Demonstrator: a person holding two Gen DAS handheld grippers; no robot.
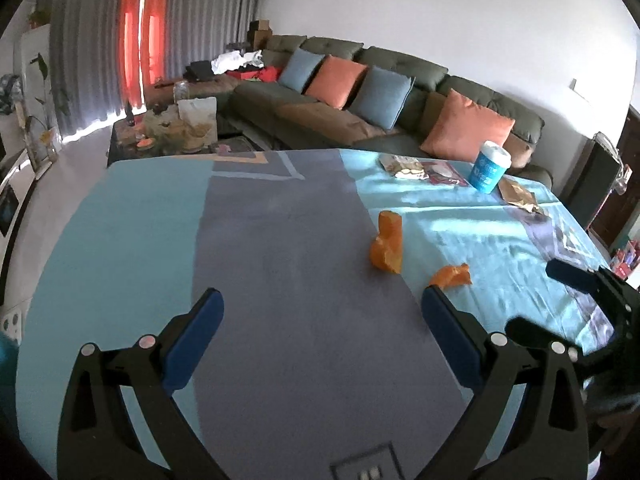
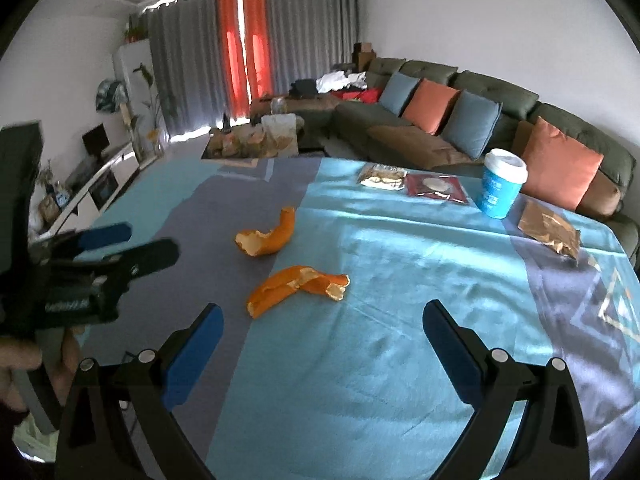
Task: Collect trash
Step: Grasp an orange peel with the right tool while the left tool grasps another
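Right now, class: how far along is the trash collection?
Nothing looks collected. Both the left gripper and right gripper are open and empty. Left on the table: two orange peels, blue cup, three wrappers.

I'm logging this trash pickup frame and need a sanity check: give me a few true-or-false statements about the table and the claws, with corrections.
1. Both claws are open and empty. True: left claw, right claw.
2. Two orange peels lie on the tablecloth. True: near peel, far peel.
3. The blue paper cup lies on its side. False: it stands upright, lid on.
4. The right claw grips the near peel. False: the peel lies apart, ahead of its fingers.
5. The wrappers are gone. False: a brown wrapper lies beside the cup.
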